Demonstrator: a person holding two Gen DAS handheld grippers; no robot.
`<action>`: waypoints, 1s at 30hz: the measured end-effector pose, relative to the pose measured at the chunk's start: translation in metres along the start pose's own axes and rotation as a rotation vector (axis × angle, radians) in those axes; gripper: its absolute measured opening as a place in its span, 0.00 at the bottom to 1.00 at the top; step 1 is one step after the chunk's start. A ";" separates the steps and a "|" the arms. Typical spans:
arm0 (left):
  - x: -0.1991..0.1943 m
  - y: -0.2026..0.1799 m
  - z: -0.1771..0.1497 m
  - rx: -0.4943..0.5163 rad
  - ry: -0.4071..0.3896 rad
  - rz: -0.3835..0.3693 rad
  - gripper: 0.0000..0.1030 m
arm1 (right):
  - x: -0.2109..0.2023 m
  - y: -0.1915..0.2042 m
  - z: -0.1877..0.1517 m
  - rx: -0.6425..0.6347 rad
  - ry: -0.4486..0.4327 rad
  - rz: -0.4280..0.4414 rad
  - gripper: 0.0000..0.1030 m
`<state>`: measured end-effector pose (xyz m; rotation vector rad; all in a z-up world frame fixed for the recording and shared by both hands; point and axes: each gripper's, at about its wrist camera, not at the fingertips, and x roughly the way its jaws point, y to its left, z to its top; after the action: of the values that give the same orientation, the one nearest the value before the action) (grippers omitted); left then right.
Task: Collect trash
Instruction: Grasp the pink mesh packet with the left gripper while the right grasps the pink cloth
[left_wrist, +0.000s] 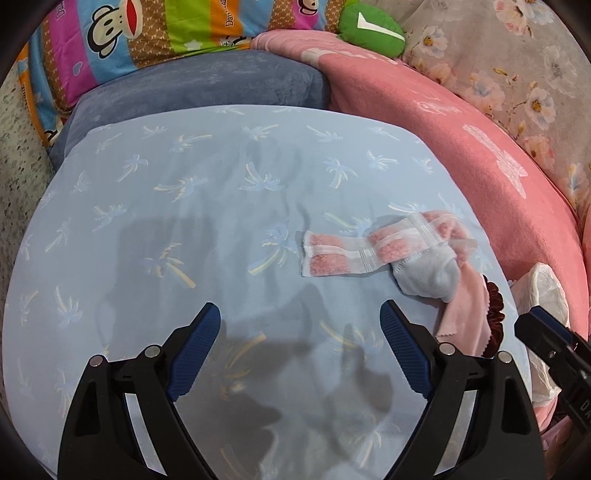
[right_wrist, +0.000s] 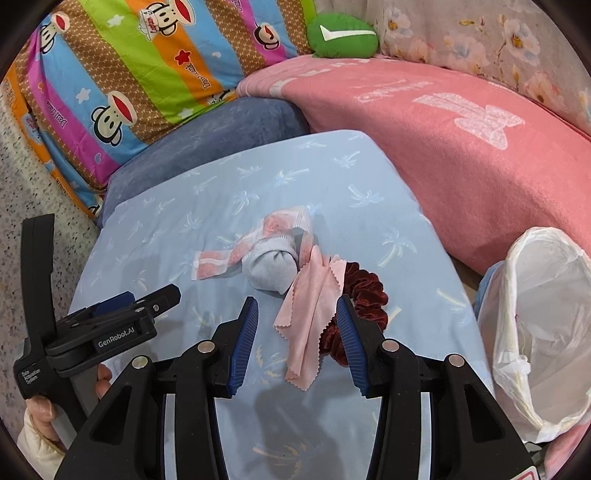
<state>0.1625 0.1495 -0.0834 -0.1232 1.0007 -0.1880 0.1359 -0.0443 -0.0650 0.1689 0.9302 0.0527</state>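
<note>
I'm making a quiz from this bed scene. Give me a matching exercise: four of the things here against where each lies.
Things:
1. pale pink pinked-edge cloth
2. dark red velvet scrunchie
3. white plastic-lined bin
4. green round cushion

Places:
A. beside the bed, far right
B. between the open right gripper's fingers
C. at the back, above the pink blanket
D. partly under the cloth

Pairs: 1-B, 2-D, 3-A, 4-C

Left gripper and right gripper both spread wide
</note>
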 end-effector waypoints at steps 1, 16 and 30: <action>0.004 0.000 0.001 -0.001 0.005 0.001 0.82 | 0.004 0.000 0.000 0.000 0.005 -0.001 0.43; 0.048 -0.008 0.023 0.012 0.029 0.018 0.67 | 0.054 -0.001 0.005 -0.002 0.074 -0.002 0.41; 0.038 -0.022 0.029 0.038 0.021 0.000 0.12 | 0.055 -0.012 -0.002 0.011 0.079 -0.002 0.08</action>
<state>0.2046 0.1202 -0.0951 -0.0874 1.0174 -0.2087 0.1675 -0.0497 -0.1119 0.1774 1.0093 0.0530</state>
